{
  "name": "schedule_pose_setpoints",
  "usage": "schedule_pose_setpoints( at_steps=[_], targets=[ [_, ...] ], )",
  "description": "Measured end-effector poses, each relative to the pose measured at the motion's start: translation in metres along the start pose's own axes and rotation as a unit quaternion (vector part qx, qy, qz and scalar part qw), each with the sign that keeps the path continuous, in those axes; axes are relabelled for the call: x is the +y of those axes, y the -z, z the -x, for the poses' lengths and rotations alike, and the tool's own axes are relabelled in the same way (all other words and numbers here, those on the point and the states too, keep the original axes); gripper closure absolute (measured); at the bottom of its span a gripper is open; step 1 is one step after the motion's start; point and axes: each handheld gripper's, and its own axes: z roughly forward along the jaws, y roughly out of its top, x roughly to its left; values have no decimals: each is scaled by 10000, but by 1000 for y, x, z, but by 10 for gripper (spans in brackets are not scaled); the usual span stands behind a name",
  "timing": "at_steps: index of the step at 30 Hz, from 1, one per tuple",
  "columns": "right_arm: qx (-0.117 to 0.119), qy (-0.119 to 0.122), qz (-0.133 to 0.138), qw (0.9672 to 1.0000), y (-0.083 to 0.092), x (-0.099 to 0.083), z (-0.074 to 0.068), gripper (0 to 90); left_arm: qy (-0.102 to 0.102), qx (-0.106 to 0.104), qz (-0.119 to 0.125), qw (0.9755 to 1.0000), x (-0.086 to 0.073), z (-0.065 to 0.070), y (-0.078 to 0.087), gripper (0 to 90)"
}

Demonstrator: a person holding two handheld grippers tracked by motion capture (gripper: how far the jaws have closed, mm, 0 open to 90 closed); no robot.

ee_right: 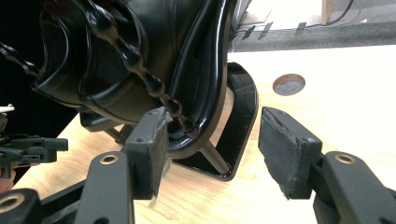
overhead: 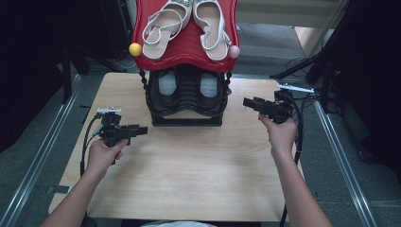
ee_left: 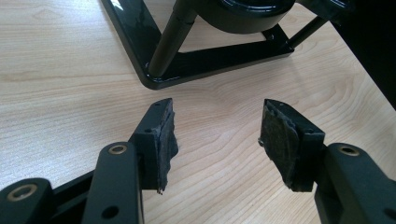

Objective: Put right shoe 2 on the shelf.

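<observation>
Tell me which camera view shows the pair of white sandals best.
The high view: the white sandals lie side by side on the rack's red top shelf, seen from above. The left gripper view shows the rack's black base frame, and the right gripper view shows its black lower shelf, not the sandals.

Red top shelf, white sandals, black lower rack, pale wood-grain table

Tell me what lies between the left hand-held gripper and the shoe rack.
Nothing: only bare wooden table separates the open left hand-held gripper from the black base of the shoe rack. The left gripper view shows it, and the high view agrees.
</observation>
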Motion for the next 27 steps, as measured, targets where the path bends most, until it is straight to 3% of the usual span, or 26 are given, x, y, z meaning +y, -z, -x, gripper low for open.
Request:
schedule_pose_setpoints(
  at_steps=[6, 27],
  targets=[
    [-4, -29, 29, 10000, -2, -12, 5, 442, -26, 12, 6, 10000, 0, 2, -1, 435],
    [67, -106, -381, 9992, -11, -69, 17, 447, -197, 64, -101, 9997, -1, 6, -6, 405]
  ],
)
